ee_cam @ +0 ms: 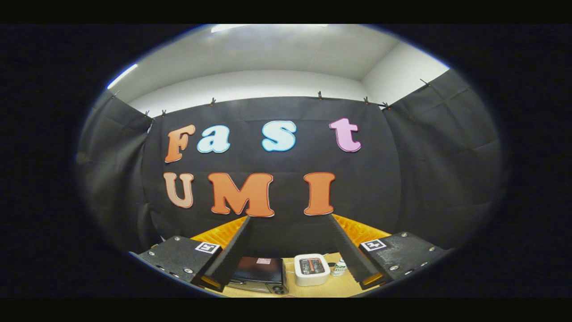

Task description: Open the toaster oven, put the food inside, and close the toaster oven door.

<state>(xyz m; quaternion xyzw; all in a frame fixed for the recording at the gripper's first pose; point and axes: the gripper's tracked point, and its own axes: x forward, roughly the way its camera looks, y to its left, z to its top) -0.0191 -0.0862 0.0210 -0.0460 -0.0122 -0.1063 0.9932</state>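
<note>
The tool [290, 250] is held high above the surface [313, 291], its 2 fingers [232, 255] spread wide apart with nothing between them and nothing gripped. Far below, seen between the fingers, a dark toaster oven [261, 273] sits on the surface, partly behind the left finger. From this height its top and a strip of its front edge show; whether the door is up or down is hard to judge, though nothing juts forward like a lowered door. Just to the right of it stands a small white toaster [312, 269] with slots on top, and beyond that, close to the right finger, a small bottle [339, 267]. No food can be made out, so it may sit inside the oven or lie somewhere hidden. This fits either a closed oven with the food yet to go in, or a door shut again with the food inside. The near part of the surface is cut off beneath the fingers
</note>
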